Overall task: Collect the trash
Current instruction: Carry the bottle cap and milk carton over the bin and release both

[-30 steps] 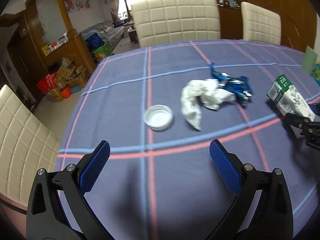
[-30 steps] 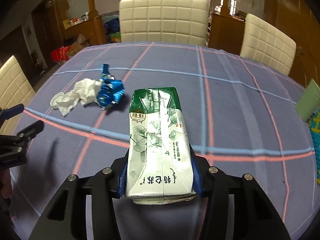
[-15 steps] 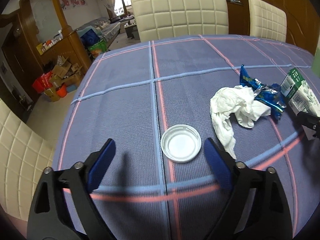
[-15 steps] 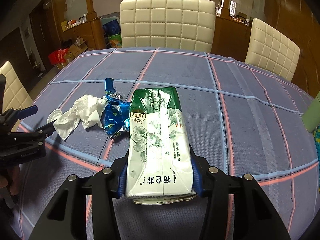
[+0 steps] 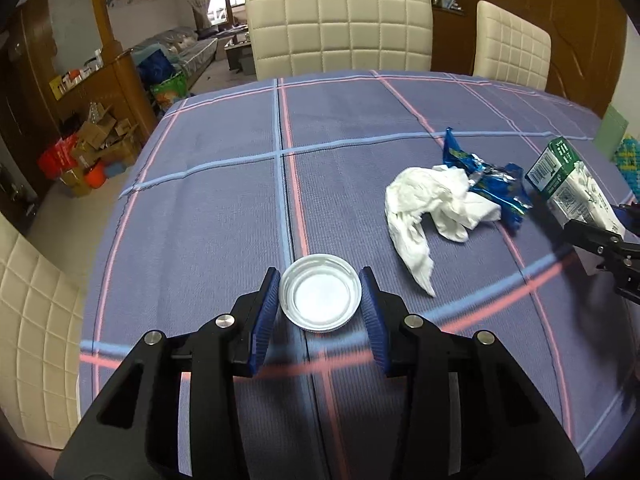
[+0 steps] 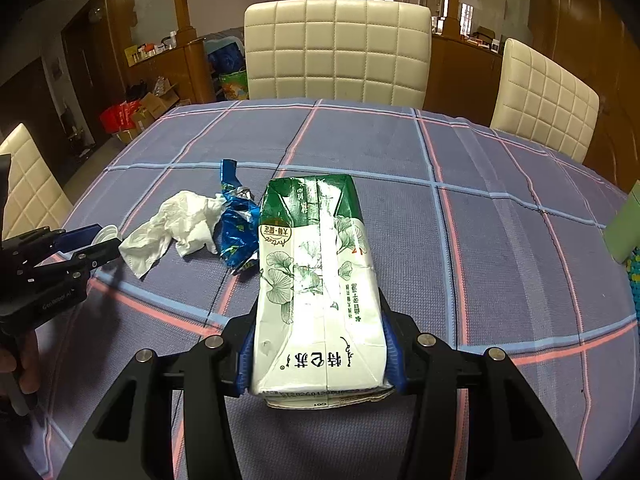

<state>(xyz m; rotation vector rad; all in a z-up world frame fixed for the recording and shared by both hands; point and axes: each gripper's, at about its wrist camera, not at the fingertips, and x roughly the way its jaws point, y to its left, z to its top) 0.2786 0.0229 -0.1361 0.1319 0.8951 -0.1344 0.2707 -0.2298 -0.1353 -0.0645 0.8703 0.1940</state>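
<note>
So we're closing the left gripper (image 5: pixel 320 300) on the white lid (image 5: pixel 320 298) at 6 o'clock, right gripper (image 6: pixel 320 344) clamps the carton (image 6: pixel 316 284); next, finish squeezing and lift.

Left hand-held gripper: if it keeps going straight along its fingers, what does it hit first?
The white plastic lid, already between the closing jaws of the left hand-held gripper. Past it, only tablecloth. Whether the pads touch the lid yet is unclear.
</note>
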